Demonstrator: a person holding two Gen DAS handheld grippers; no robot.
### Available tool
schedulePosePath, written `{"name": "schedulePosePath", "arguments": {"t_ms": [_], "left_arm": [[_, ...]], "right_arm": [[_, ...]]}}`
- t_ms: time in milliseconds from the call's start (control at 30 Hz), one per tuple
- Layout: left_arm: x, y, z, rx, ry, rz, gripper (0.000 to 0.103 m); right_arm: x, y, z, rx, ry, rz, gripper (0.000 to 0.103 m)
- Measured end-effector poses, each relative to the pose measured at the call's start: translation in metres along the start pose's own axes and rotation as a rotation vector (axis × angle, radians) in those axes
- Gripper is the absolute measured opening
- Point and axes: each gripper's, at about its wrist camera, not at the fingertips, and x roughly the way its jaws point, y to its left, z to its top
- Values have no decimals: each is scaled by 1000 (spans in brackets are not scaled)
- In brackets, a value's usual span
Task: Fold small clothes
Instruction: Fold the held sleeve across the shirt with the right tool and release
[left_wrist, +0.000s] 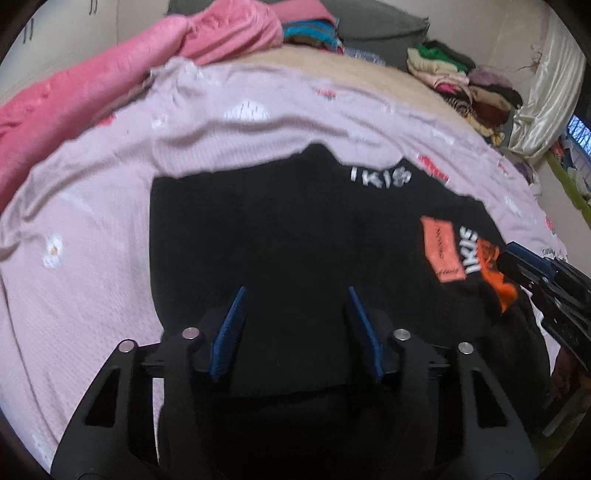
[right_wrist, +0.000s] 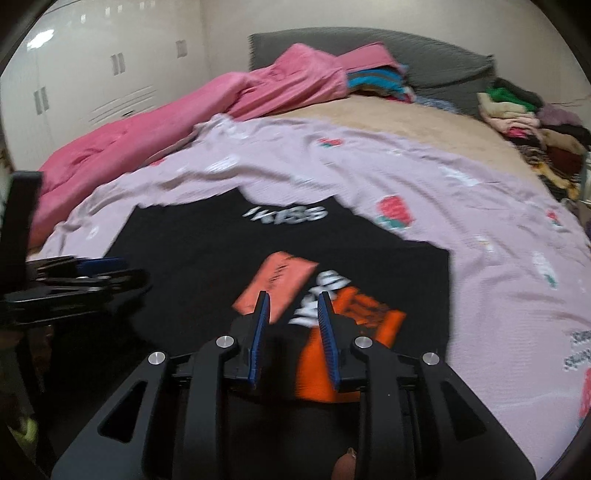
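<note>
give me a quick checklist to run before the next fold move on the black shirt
1. black shirt lies spread on the lilac sheet: ok, though its near edge is hidden under the grippers.
2. left gripper empty: ok, fingers apart over the shirt, nothing pinched.
3. right gripper empty: ok, jaws narrowly apart above the orange print, no cloth between them.
4. Grippers clear of each other: ok, each sits at the other's side with a gap.
5. Fingertips touching fabric: cannot tell, both views are blurred.
6. Fold path free: ok, pink blanket and clothes pile lie well beyond the shirt.
</note>
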Motion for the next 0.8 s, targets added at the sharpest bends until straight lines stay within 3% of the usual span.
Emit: {"name": "schedulePosePath", "arguments": {"t_ms": [100, 333, 433, 500, 800], "left_arm": [[7, 3, -4, -1, 33, 16, 45], [5, 4, -7, -3, 38, 11, 45], [5, 4, -7, -7, 37, 6, 45], [3, 4, -8, -11, 34, 4, 45], [-9, -1, -11, -13, 4, -4, 48]], "right_arm": [[11, 13, -3, -28, 44, 37, 29], [28, 5, -17, -26, 131, -21, 30], [29, 1, -20, -19, 136, -32, 30], [29, -1, -21, -11, 139, -60, 38], [-1, -10, -19, 40, 51, -19, 54]]}}
